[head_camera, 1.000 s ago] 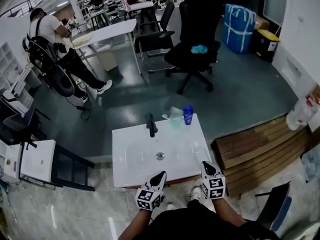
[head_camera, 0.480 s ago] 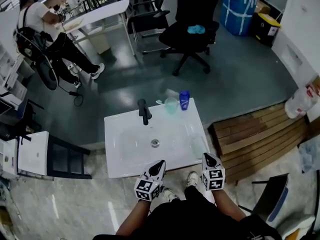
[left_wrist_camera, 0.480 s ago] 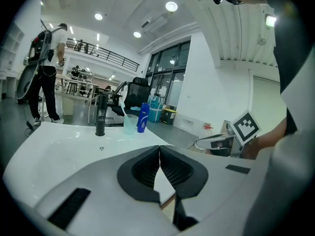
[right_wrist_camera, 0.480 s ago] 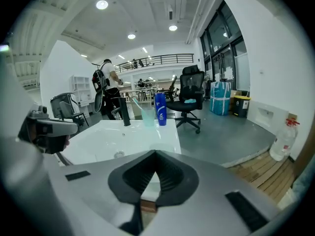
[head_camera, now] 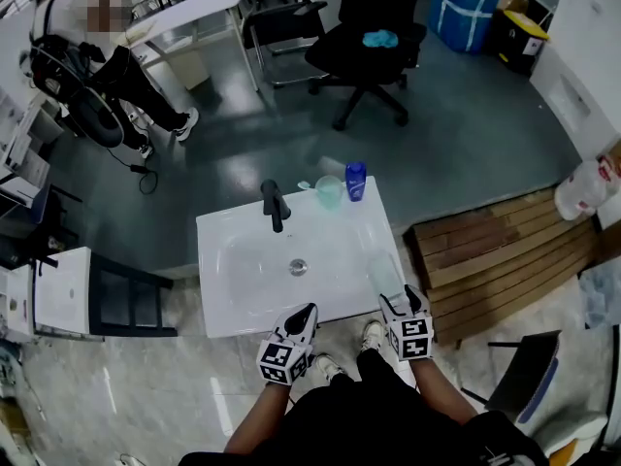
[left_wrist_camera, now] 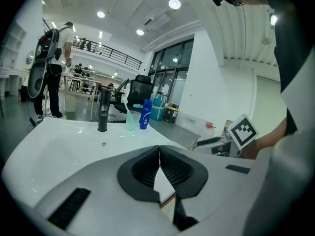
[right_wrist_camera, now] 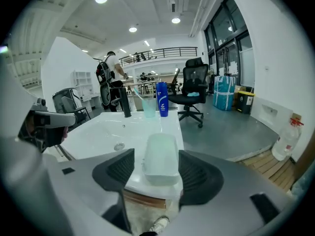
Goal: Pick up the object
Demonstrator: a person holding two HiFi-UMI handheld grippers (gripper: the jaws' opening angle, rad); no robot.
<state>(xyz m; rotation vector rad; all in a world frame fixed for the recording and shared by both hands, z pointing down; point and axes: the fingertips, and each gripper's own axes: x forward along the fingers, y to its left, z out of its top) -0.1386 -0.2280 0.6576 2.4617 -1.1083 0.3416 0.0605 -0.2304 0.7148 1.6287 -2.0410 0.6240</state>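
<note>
A pale green translucent soap box (head_camera: 385, 275) lies on the right rim of the white sink (head_camera: 225, 309). My right gripper (head_camera: 405, 301) is at its near end. In the right gripper view the soap box (right_wrist_camera: 161, 157) lies between the two dark pads of the right gripper (right_wrist_camera: 157, 167), whose jaws have just been opening; slim gaps show and the box rests on the rim. My left gripper (head_camera: 305, 313) hovers over the sink's front edge; in its own view the left gripper (left_wrist_camera: 159, 154) has its pads touching, nothing between them.
A black faucet (head_camera: 275, 205), a clear cup with a toothbrush (head_camera: 329, 192) and a blue bottle (head_camera: 356, 181) stand at the sink's far edge. Wooden pallets (head_camera: 485, 255) lie right of the sink. A black office chair (head_camera: 364, 42) and a person (head_camera: 97, 51) are beyond.
The right gripper has dropped toward the sink's right rim and its jaws have gone from closed to spread on either side of the soap box. The left gripper has hardly moved.
</note>
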